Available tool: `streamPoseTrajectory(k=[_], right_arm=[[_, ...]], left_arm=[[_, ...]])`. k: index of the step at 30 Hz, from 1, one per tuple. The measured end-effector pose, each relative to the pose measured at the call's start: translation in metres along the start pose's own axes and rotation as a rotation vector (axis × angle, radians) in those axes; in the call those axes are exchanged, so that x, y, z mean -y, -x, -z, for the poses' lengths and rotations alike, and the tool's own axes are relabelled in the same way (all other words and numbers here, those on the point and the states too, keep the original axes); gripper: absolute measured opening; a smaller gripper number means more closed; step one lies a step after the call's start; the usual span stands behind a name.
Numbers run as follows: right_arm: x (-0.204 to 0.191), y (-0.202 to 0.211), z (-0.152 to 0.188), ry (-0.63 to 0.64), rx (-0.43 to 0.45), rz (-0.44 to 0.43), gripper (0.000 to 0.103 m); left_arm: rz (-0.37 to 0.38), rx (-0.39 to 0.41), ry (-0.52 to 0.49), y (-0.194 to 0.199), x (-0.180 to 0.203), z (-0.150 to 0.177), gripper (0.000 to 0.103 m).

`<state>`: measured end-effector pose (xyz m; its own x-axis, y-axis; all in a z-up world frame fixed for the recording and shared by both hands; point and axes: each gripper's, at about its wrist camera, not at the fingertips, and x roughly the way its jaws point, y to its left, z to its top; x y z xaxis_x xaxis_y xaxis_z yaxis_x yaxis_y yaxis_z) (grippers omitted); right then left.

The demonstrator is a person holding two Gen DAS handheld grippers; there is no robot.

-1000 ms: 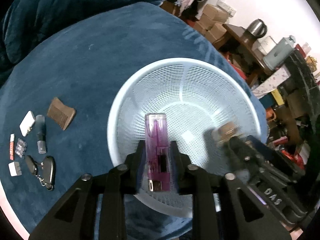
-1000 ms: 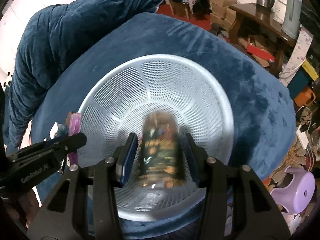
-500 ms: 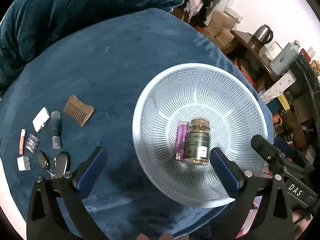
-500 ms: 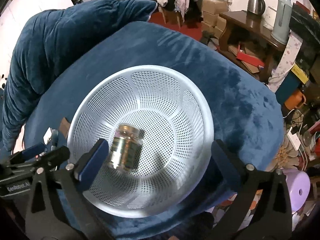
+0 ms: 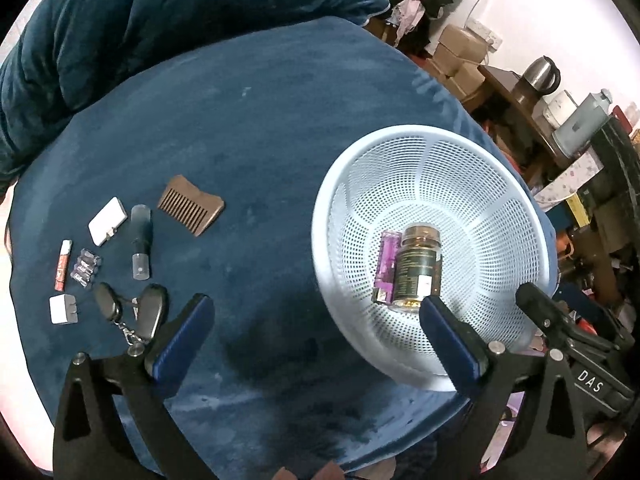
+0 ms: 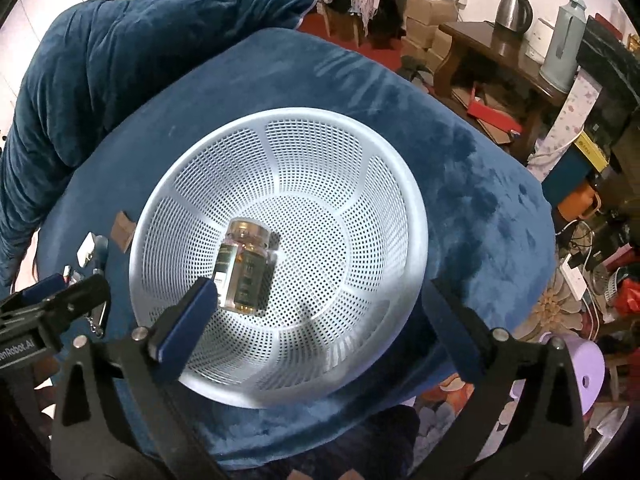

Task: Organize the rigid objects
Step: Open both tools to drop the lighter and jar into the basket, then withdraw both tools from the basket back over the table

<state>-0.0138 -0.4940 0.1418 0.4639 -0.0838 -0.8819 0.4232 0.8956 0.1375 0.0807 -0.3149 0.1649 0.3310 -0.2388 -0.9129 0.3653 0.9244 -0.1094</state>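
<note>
A pale blue mesh basket (image 5: 516, 200) (image 6: 360, 152) sits on the blue cloth at the right. A purple lighter (image 5: 386, 266) and a dark amber jar (image 5: 418, 268) (image 6: 246, 266) lie side by side in its bottom. My left gripper (image 5: 314, 312) is open and empty, above the cloth by the basket's left rim. My right gripper (image 6: 316, 292) is open and empty above the basket. To the left on the cloth lie a wooden comb (image 5: 191, 204), a white case (image 5: 107, 221), a dark tube (image 5: 141, 242), car keys (image 5: 134, 306) and several small items.
A heap of blue blanket (image 5: 160, 20) lies at the back left. The bed's right edge drops to cluttered floor with boxes, a wooden table with a kettle (image 6: 516, 10) and a purple stool (image 6: 572, 376).
Both grippers opened and let go: the lighter and the jar now lie in the basket. Both grippers pulled back and up; the left one swung left toward the loose items.
</note>
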Motion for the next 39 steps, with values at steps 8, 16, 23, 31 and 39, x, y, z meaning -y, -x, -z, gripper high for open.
streamPoseTrajectory(k=[8,16,23,31,39], right_arm=[[-0.006,0.003,0.004,0.016,-0.003,0.004,0.103],[-0.028,0.007,0.01,0.06,-0.01,-0.004,0.103],[-0.05,0.009,0.015,0.102,-0.015,-0.006,0.103],[-0.077,0.011,0.018,0.158,-0.013,-0.004,0.103],[-0.1,0.011,0.024,0.194,-0.016,0.007,0.103]], left_arm=[[0.001,0.002,0.009,0.006,-0.01,0.006,0.103],[0.003,-0.005,0.024,0.012,-0.028,0.016,0.103],[-0.009,-0.003,0.051,0.019,-0.051,0.025,0.103],[-0.014,0.006,0.098,0.027,-0.085,0.035,0.103],[-0.016,0.011,0.135,0.032,-0.115,0.044,0.103]])
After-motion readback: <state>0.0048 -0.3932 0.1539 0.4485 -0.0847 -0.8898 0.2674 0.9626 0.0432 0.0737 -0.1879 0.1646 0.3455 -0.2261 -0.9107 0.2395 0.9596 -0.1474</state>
